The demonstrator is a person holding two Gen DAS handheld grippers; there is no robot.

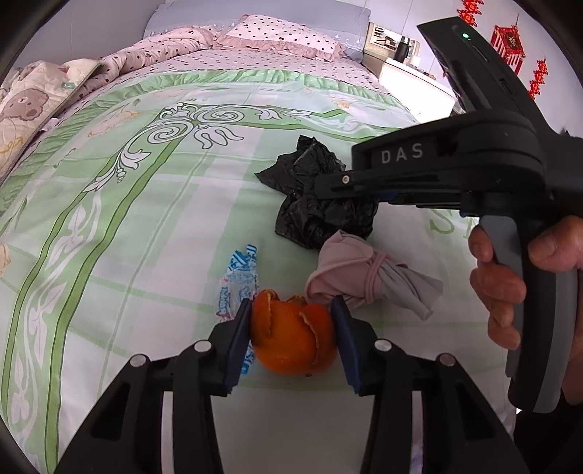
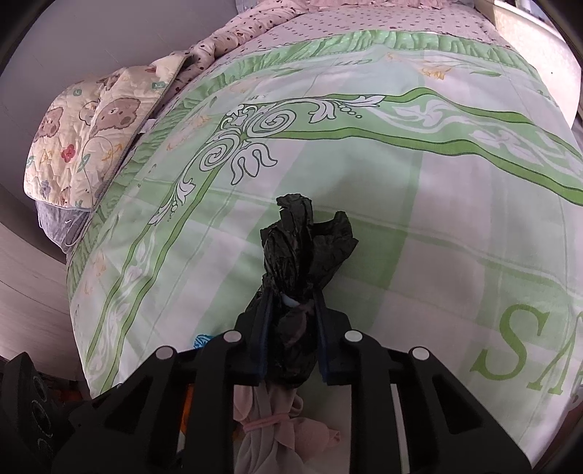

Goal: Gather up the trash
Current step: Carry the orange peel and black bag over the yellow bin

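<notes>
An orange peel (image 1: 293, 337) lies on the green-patterned bedspread (image 1: 145, 218), between the fingers of my left gripper (image 1: 291, 310), whose pads touch both its sides. A blue-and-white wrapper (image 1: 238, 280) lies just left of it. A crumpled black plastic bag (image 1: 313, 204) lies farther on; my right gripper (image 2: 291, 299) is shut on the black bag (image 2: 295, 262) and comes in from the right in the left wrist view (image 1: 411, 182). A pink-and-grey cloth bundle (image 1: 364, 280) tied with a band lies right of the peel, and under the right gripper (image 2: 277, 430).
Pillows (image 1: 277, 34) and a rumpled dotted quilt (image 1: 156, 51) lie at the head of the bed. A bear-print blanket (image 2: 87, 138) hangs at the left edge. A white bedside cabinet (image 1: 408, 76) with small items stands at the far right.
</notes>
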